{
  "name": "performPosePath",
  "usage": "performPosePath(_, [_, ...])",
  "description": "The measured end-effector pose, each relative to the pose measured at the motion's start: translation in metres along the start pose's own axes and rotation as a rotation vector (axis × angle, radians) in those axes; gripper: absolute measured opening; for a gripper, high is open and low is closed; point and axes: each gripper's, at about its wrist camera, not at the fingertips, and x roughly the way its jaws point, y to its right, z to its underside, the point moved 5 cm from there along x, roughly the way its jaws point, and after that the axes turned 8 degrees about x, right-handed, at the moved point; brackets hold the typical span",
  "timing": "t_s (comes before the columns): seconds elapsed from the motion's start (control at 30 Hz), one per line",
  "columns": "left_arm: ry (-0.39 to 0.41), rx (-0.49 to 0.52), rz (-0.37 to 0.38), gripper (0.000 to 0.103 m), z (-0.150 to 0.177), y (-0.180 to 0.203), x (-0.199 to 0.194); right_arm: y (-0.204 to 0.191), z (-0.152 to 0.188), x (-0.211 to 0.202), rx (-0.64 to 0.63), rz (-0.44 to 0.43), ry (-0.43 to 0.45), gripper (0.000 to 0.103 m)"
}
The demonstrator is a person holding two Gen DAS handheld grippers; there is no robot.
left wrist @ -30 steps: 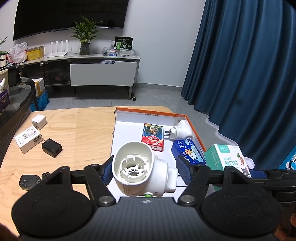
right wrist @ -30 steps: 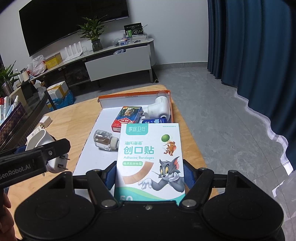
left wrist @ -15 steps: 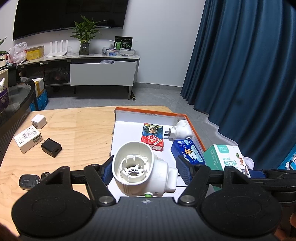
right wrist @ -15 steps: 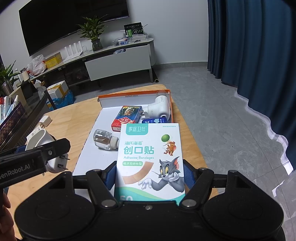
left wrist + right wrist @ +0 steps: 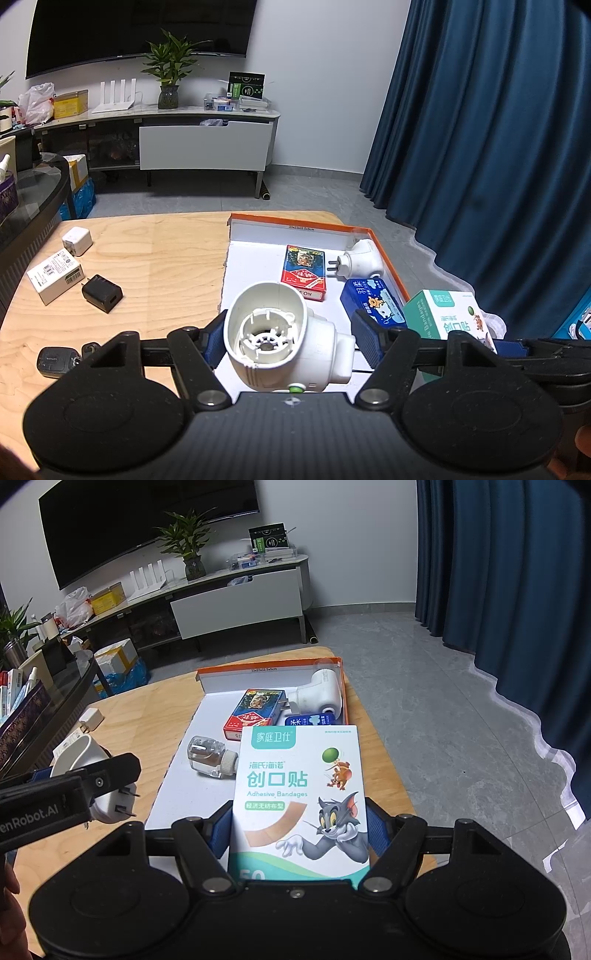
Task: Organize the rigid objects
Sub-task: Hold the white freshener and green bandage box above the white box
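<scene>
Rigid objects are being gathered into the orange-rimmed tray (image 5: 388,254), taken as landmark for all places below. Both claws are carrying loads above its near end.

Left gripper (image 5: 290,341): jaws are clamping a white plug-in vaporizer (image 5: 280,339), open socket facing the camera, prongs pointing toward the tray (right wrist view). It is hanging over the tray's near left edge.

Right gripper (image 5: 297,830): jaws are standing wide, gripping an adhesive bandage box (image 5: 299,797) by its long sides, face up, over the tray's near right part.

Inside the tray:
- red playing-card box (image 5: 304,273), mid tray;
- second white plug-in vaporizer (image 5: 360,260), far right corner, touching the rim;
- blue cotton-swab box (image 5: 373,302), along the right rim, just near of that vaporizer;
- clear liquid refill bottle (image 5: 210,757), lying on its side, left of the bandage box.

Judged step: placing. Both items appear lifted and waiting to be set down. The next move is calling for lowering each into bare white floor.

In the way: the refill bottle is lying close to the bandage box's likely landing spot and could roll if nudged; the two grippers are sitting close together.

Outside the tray, left on the wooden table (image 5: 159,258): white charger cube (image 5: 77,240), white labelled box (image 5: 54,275), black charger (image 5: 102,293), black key fob (image 5: 57,362). All probably awaiting sorting.
</scene>
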Motion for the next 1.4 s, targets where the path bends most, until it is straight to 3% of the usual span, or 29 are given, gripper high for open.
performPosePath(1.4, [-0.009, -0.007, -0.003, 0.070, 0.0026, -0.0036, 0.0011, -0.0023, 0.0024, 0.0049, -0.014, 0.000, -0.014, 0.084])
